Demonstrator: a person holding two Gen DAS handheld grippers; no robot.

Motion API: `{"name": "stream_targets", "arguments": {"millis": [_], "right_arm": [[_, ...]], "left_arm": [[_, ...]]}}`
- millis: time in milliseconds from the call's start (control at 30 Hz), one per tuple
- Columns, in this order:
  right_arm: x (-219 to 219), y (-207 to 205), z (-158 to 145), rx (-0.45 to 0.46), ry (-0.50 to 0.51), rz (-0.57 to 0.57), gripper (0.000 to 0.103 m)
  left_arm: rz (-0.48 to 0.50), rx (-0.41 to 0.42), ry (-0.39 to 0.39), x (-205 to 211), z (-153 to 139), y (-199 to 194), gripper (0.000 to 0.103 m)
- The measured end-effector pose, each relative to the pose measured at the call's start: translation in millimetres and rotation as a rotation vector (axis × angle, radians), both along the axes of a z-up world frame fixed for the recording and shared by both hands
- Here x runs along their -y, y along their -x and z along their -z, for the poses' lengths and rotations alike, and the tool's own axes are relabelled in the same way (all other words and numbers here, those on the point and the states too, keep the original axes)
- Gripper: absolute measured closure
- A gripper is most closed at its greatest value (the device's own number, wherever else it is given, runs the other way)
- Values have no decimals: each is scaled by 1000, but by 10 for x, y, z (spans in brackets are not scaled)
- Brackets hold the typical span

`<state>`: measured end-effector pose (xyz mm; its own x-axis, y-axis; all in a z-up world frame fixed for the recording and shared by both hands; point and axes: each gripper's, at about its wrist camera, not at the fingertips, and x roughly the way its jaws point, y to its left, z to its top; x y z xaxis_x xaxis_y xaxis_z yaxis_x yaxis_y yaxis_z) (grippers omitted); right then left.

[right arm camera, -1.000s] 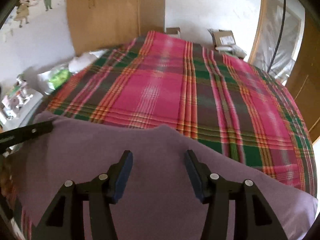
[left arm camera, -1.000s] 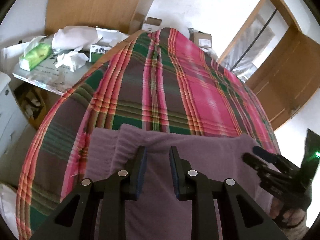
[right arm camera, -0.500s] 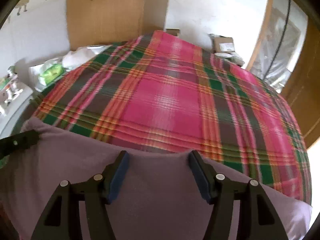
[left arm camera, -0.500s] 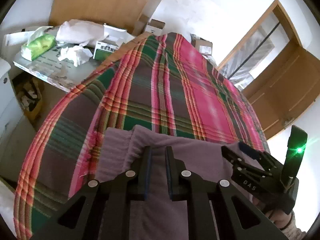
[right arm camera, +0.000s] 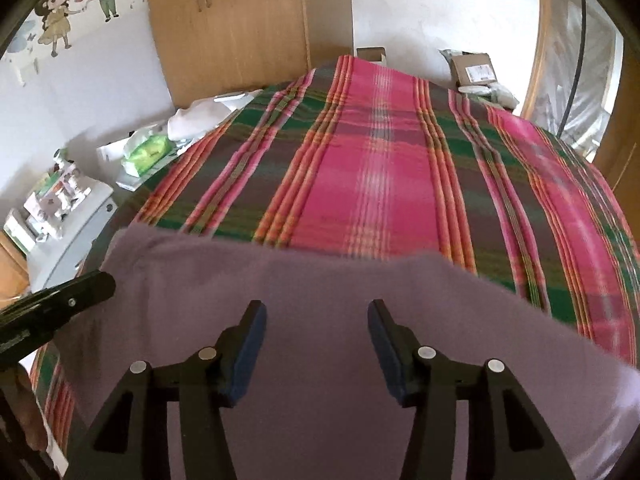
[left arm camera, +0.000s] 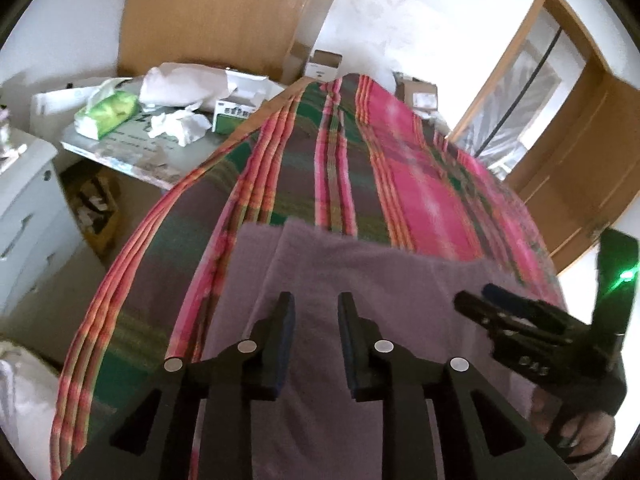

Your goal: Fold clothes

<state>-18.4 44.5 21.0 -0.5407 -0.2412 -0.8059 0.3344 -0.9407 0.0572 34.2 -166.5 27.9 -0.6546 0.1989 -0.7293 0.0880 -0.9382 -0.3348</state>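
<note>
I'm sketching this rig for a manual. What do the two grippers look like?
Both are matte black. The left gripper and right gripper each have two angular fingers lined with dark blue pads, with round silver pins at the joints and triangular cut-outs in the arms. In the left wrist view the right gripper's body carries small pale lettering and a green light.

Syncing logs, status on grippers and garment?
Left gripper open, right gripper open, both over purple garment. Garment on plaid bedspread. Nothing in the way.
</note>
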Motion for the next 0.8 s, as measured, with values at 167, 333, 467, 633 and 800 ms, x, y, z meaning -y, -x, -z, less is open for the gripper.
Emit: {"name": "stream_targets", "arguments": {"millis": [167,333,467,633,800], "right_arm": [[9,-354,98,-44,-64,-37,49],[0,-617,56,-69,-72,-71,49],[-59,-717,53,-74,-54,-62,49],[6,-920,92,-107,-85,-95,48],[139,-1049,112,-104,-69,-159,48]], "left_arm": [[-10,-22,38,-74,72,-204,80],[-17,-17,150,-231,78,-317,80],[-26,-16,179,-286,120,-390,80],[-31,-30,202,-338,157,-506,80],[-34,-39,183,-316,148,-594,80]]}}
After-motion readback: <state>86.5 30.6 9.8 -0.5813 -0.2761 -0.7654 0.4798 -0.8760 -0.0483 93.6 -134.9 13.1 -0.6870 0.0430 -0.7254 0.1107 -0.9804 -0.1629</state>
